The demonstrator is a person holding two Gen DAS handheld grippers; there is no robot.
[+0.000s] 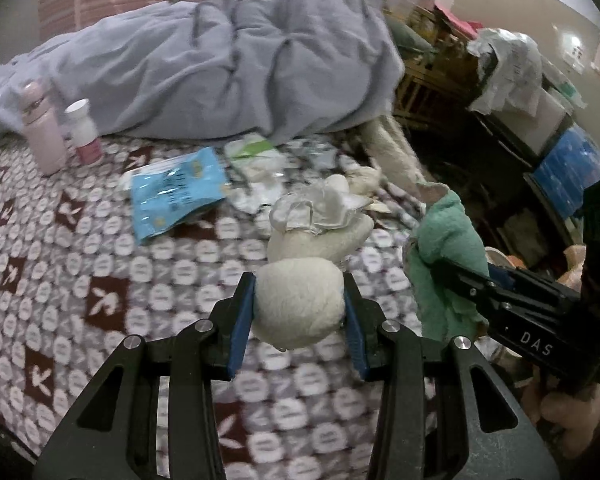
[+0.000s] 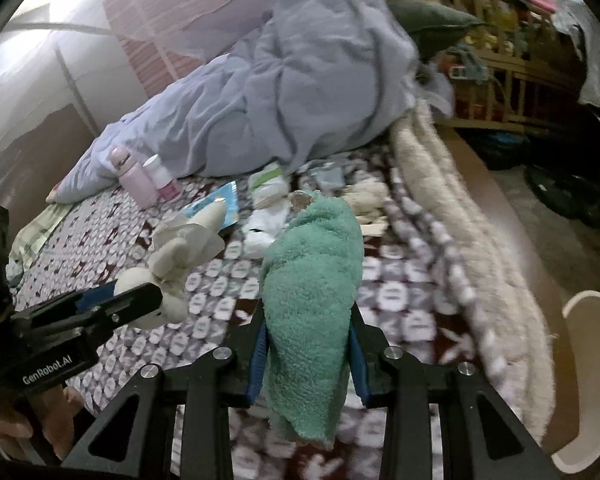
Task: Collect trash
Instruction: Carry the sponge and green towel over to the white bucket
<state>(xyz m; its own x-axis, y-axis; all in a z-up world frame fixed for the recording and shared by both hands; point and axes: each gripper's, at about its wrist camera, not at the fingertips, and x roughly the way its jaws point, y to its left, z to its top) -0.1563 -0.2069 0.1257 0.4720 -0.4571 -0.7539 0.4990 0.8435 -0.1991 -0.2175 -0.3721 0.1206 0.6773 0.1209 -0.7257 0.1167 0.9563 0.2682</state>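
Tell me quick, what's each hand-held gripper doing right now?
Left hand-held gripper: closed on a cream fluffy cloth bundle.
Right hand-held gripper: closed on a green towel.

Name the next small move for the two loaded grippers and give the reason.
Probably carry both loads off the bed to a bin: the left gripper clamps a cream fuzzy cloth bundle and the right gripper clamps a green terry cloth, both already lifted above the patterned bedspread.
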